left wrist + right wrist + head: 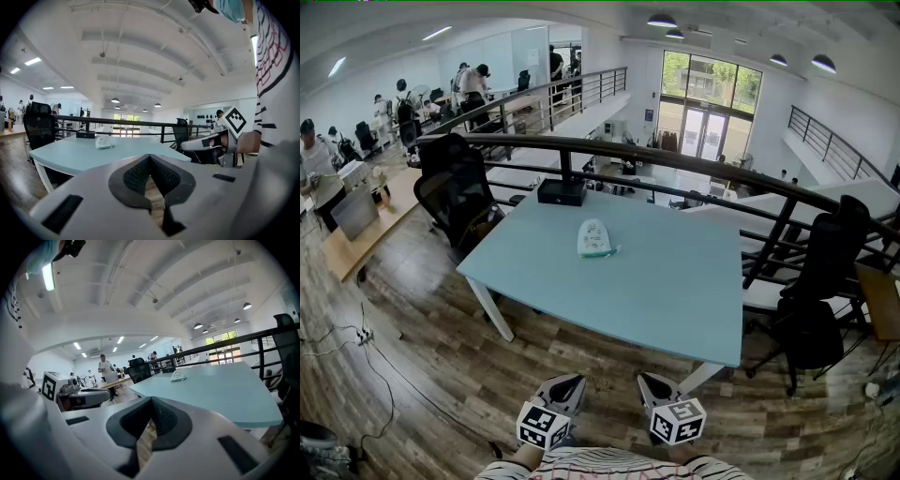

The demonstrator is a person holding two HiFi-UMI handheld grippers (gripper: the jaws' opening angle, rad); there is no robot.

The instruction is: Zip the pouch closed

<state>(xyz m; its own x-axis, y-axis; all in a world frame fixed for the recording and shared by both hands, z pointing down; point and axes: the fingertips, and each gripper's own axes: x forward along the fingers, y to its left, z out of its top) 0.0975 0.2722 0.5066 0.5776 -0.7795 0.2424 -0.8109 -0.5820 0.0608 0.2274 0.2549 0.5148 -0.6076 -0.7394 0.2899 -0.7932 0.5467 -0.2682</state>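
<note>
On the far half of the pale blue counter (675, 300) the pouch (595, 238) lies flat, white with green print. Whether its zip is done up is too small to tell, and its contents do not show. A black box (562, 191) sits at the counter's far edge behind the pouch, apart from it. A dark railing (694, 153) curves just past that edge. One black chair (457, 187) stands by the counter's far left corner, and another chair (825, 272) stands off its right side. Cables (356, 339) trail over the wood floor (431, 375) at the left.

Both tools are held low near the person's striped shirt (609, 465), short of the counter's near edge and well apart from the pouch. Only floor and counter top lie between them and it. The left tool (567, 382) is clenched, jaws together with nothing in them. The right tool (652, 382) is clenched and empty too. They sit side by side, near each other but not touching, both aimed toward the counter.
</note>
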